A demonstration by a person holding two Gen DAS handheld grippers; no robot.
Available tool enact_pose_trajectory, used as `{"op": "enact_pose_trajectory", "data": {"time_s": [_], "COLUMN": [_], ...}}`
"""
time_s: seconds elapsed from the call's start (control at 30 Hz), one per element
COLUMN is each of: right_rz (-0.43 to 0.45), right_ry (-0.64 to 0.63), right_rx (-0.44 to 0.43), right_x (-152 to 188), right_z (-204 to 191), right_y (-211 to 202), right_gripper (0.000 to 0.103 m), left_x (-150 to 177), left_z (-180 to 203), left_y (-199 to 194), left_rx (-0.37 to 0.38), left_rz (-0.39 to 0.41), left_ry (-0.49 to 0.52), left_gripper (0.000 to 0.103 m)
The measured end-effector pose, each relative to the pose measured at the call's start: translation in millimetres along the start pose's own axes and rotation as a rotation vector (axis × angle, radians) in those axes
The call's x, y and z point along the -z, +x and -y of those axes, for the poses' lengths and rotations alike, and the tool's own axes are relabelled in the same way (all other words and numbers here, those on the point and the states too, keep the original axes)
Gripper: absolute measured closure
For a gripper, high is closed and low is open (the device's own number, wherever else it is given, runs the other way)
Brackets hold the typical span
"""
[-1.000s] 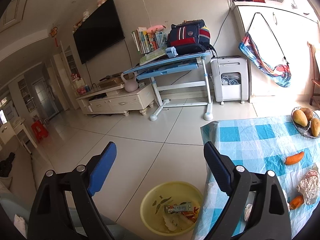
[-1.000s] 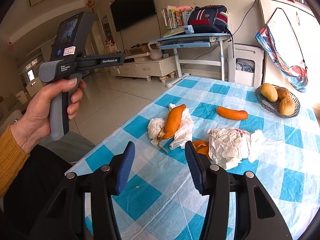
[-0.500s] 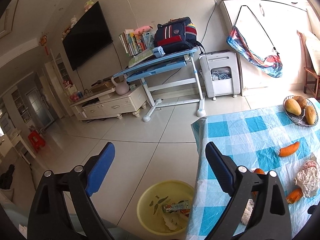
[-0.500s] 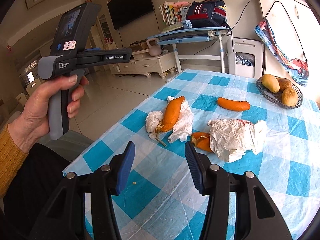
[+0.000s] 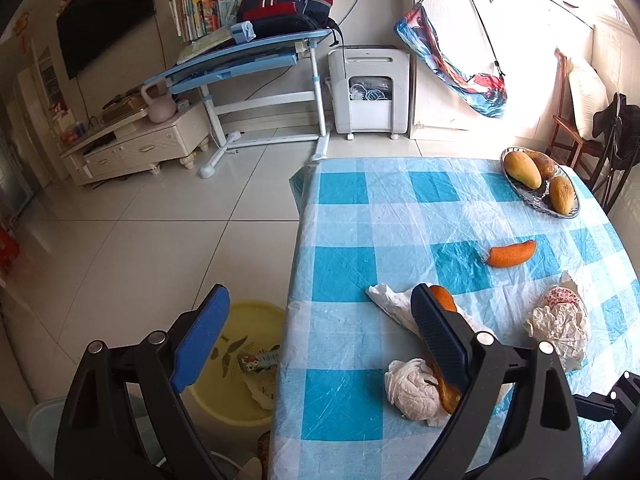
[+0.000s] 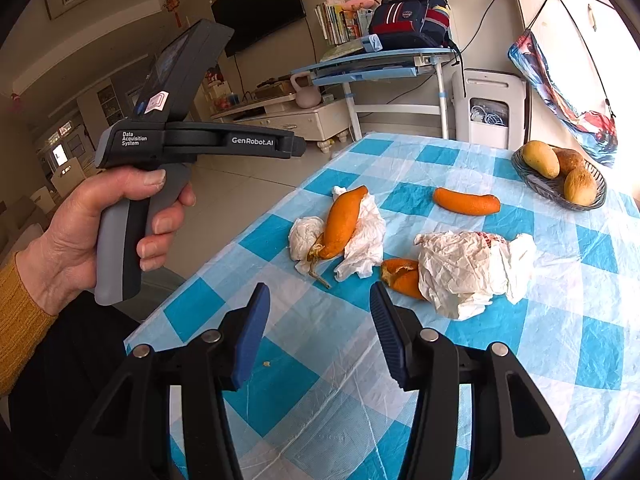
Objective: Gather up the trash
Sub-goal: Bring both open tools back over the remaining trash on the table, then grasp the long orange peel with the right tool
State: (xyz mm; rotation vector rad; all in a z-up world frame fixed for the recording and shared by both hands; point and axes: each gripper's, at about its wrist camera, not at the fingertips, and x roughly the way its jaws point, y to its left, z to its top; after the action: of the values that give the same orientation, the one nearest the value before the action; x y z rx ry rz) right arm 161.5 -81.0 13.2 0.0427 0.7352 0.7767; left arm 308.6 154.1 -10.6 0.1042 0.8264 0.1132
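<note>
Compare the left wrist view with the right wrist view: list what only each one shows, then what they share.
Only the left wrist view: the yellow basin on the floor beside the table, with wrappers in it, and the open left gripper.
Only the right wrist view: the person's left hand holding the gripper's handle, the open right gripper, and the torn orange peel beside the big crumpled paper.
Both: the checked tablecloth, the fruit basket, the lone orange peel.

On the counter (image 6: 560, 320) covered in blue-and-white checked plastic, an orange peel (image 6: 342, 222) lies across crumpled white tissues (image 6: 364, 240). To their right sits a crumpled white paper wad (image 6: 464, 268) over another peel piece (image 6: 400, 276). Behind lies a third peel (image 6: 466, 202); the wire fruit basket (image 6: 560, 188) stands far right. A yellow plastic basin (image 5: 240, 364) holding trash sits on the floor beside the counter's left edge.
</note>
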Motion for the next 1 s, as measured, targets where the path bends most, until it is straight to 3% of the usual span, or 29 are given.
{"op": "enact_pose_trajectory", "data": {"time_s": [0.27, 0.47, 0.77, 1.0], "right_rz": [-0.009, -0.002, 0.003, -0.063], "right_ry": [0.01, -0.002, -0.008, 0.038], "right_rx": [-0.006, 0.005, 0.017, 0.031], "right_x": [0, -3, -23, -43], "right_z": [3, 2, -6, -4], "right_y": [1, -2, 7, 46], "right_gripper": [0.052, 0.052, 0.052, 0.055], "left_x": [13, 21, 9, 8], "left_z": [11, 11, -29, -24], "left_y": [23, 28, 1, -6], "left_rx": [0.019, 0.019, -0.002, -0.006], "left_rz": [-0.14, -0.193, -0.103, -0.085], "left_ry": [0.045, 0.087, -0.062, -0.035], "left_gripper": [0.014, 0.014, 0.014, 0.014]}}
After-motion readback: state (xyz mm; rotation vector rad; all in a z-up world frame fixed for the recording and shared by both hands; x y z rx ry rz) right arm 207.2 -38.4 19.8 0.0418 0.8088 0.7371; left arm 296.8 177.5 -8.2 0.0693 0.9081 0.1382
